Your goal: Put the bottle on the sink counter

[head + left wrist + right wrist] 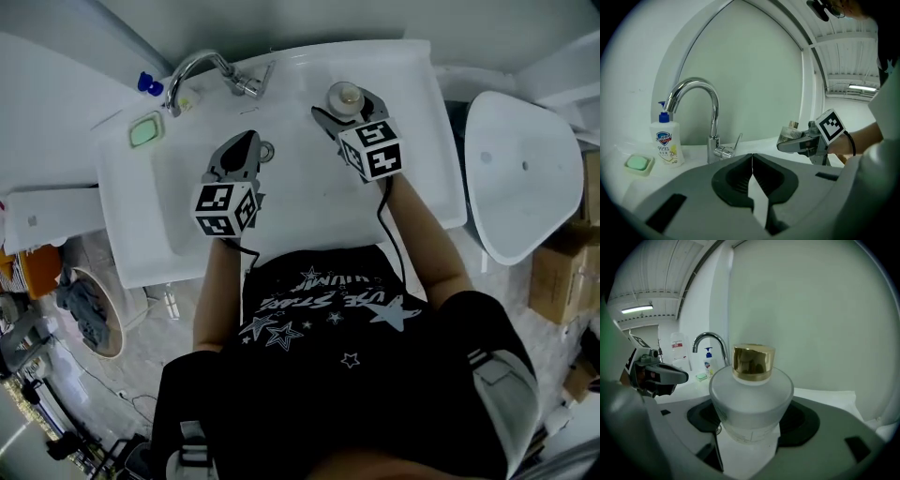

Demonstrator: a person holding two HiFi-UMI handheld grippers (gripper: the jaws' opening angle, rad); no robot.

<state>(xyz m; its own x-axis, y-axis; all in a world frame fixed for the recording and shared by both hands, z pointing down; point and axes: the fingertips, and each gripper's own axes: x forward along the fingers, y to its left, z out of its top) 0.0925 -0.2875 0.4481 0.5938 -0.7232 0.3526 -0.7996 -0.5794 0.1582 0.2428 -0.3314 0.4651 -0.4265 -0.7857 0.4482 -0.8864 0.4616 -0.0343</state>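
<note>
**Item:** bottle (752, 394). Squat and round-shouldered, with a frosted, translucent body, a short neck and a polished gold cap.

**Location:** far right of the sink, over the white tabletop (405, 77) to the right of the tap (202, 67). Whether its base rests there cannot be told.

**Held by:** right gripper (349, 111), jaws clamped on the body's sides.

**Left gripper** (752, 171): jaws together, empty, over the basin (300, 208).

**Handling:** the frosted surface is probably slick. It is best lowered upright until the base sits flat, well in from the basin's edge. The jaws then open evenly and draw straight back so they do not tip it.

**Surrounds:**
- Glossy white sink, ceramic by its look.
- Curved chrome tap.
- Pale dish (146, 129) with green soap, far left.
- Plastic pump bottle (665, 140) beside the dish.
</note>
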